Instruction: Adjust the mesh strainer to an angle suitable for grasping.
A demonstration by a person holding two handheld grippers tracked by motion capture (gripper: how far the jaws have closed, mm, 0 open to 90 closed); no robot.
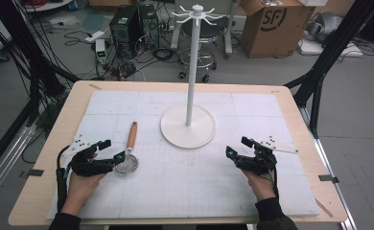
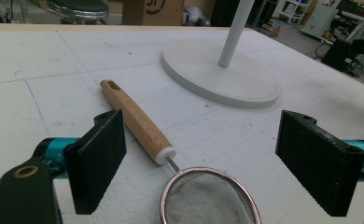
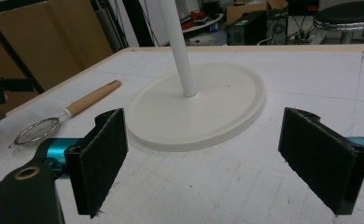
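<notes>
A small mesh strainer [image 1: 126, 165] with a wooden handle [image 1: 132, 135] lies on the white mat, left of centre. My left gripper [image 1: 111, 150] is open right beside its bowl; in the left gripper view the strainer bowl [image 2: 209, 198] sits between the spread jaws and the wooden handle [image 2: 136, 122] runs away from them. A white stand [image 1: 191, 67] with hooks at its top rises from a round base [image 1: 188, 126] in the middle. My right gripper [image 1: 238, 146] is open and holds nothing, right of the base [image 3: 196, 109]. The strainer [image 3: 35, 131] lies far left in the right gripper view.
The white mat [image 1: 185, 191] covers a wooden table [image 1: 36, 158]. Beyond the table stand a stool [image 1: 202, 28], computer cases [image 1: 127, 24], a cardboard box [image 1: 276, 24] and many cables on the floor. Black frame legs [image 1: 319, 72] flank the table.
</notes>
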